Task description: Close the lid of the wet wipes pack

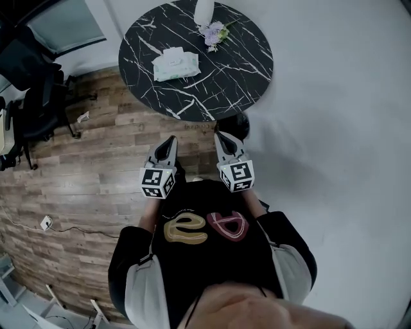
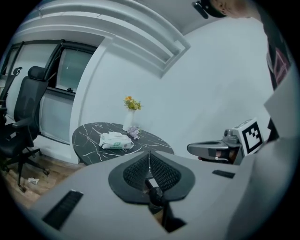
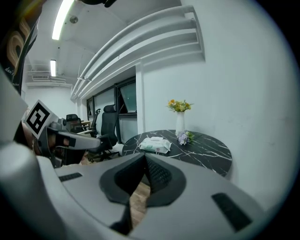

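The wet wipes pack (image 1: 176, 64), white with green print, lies on the left part of a round black marble table (image 1: 237, 77). Whether its lid is up I cannot tell from this distance. Both grippers are held close to the person's chest, well short of the table. My left gripper (image 1: 169, 141) and right gripper (image 1: 220, 136) point toward the table, each shut with nothing between the jaws. The left gripper view shows the pack (image 2: 115, 140) far beyond the closed left gripper (image 2: 149, 157). In the right gripper view the pack (image 3: 155, 145) lies beyond the closed right gripper (image 3: 143, 159).
A white vase (image 1: 204, 10) and a small bunch of flowers (image 1: 215, 33) stand at the table's far side. Black office chairs (image 1: 38, 96) stand on the wooden floor at the left. A white wall (image 1: 340, 128) runs along the right.
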`<state>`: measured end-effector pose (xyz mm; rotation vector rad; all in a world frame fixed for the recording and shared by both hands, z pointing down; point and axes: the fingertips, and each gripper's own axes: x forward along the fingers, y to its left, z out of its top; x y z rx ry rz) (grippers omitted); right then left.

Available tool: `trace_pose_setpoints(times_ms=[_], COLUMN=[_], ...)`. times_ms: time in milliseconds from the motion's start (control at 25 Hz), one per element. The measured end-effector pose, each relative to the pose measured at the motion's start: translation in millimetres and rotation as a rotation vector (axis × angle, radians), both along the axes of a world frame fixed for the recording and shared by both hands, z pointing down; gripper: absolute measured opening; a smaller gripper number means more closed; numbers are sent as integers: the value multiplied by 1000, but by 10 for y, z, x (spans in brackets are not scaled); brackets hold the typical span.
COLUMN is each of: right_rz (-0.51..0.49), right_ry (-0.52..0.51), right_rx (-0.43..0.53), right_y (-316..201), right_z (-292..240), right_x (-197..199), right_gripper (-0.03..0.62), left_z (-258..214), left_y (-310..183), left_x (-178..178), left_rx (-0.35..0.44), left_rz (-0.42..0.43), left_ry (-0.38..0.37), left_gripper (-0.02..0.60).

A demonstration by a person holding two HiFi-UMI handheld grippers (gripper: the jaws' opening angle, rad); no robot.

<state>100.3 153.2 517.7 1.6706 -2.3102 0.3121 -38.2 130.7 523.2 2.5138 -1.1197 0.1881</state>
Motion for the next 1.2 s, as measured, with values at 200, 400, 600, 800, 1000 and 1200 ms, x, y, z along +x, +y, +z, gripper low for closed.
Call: trace_pose_setpoints(times_ms=[200,400,600,800,1000,1200], right_rz=[40,74,109,119,132,154], right_ry=[-6,-5,1,-1,-14,-51], right_rx=[-2,-1,-16,-10,-27,-24], right_y=[-478,-848,-1126,-1391,-1537,-1697], right_z=[-24,-35,18,-14,42,11], right_x=[-80,-237,-385,-528,-544,-472], right_gripper=[12,12,12,12,12,12], left_z=[-36,2,45,22,21,70], left_y=[-482,-936,-1276,-1549,-1713,-1870], left_x=[-127,-281,-375,-436,-467,-510], left_rx=[9,-3,-9,-7,-4,-32], left_rz=[37,67,118,161,180,157], left_ry=[-1,-3,-6,-7,-11,-17], left_gripper=[21,21,21,21,21,21])
